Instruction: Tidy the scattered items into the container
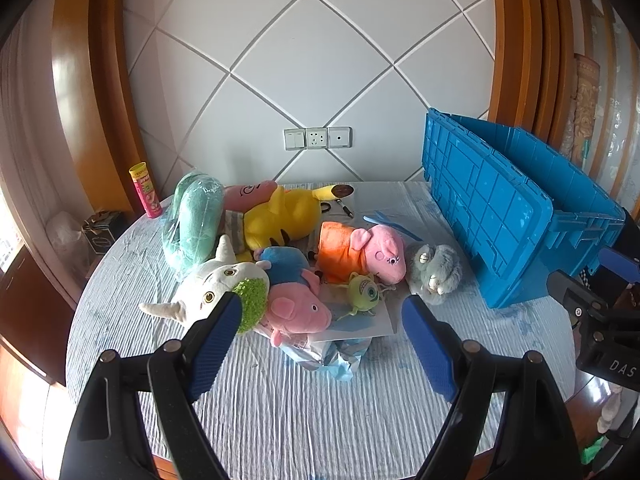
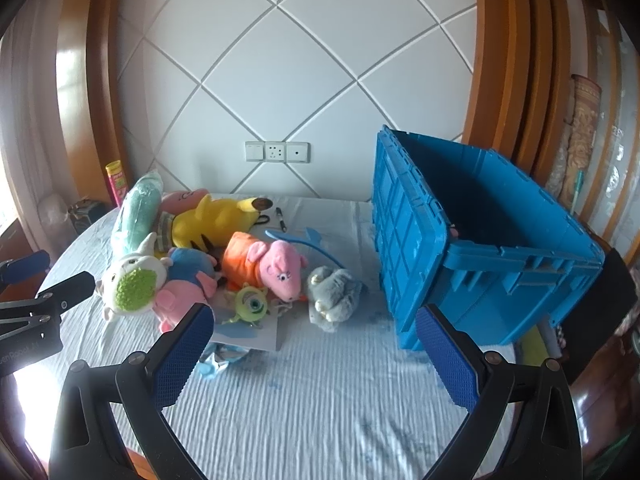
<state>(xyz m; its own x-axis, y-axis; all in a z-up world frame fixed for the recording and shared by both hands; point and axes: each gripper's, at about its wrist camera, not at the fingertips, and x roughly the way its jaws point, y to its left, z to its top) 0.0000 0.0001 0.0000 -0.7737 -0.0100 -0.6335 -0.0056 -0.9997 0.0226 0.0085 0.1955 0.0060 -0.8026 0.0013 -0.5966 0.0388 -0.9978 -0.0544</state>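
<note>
Left wrist: left gripper (image 1: 320, 336), jaws wide and empty, faces plush toys (image 1: 280, 248) heaped centre-left on the table (image 1: 280, 400) | Right wrist: right gripper (image 2: 316, 344), jaws spread, holding nothing; blue crate (image 2: 480, 248) stands open at right, within reach for loading.

Ahead of you stands a white wall (image 1: 312, 60) crossed by grey diagonal seams, with a row of switches and a socket (image 1: 318, 138) low in its middle. Glossy wooden trim (image 1: 100, 92) frames it on both sides. Your round table wears a crinkled pale-blue cloth (image 1: 304, 396). Daylight comes in bright from your left (the window itself barely shows).
</note>
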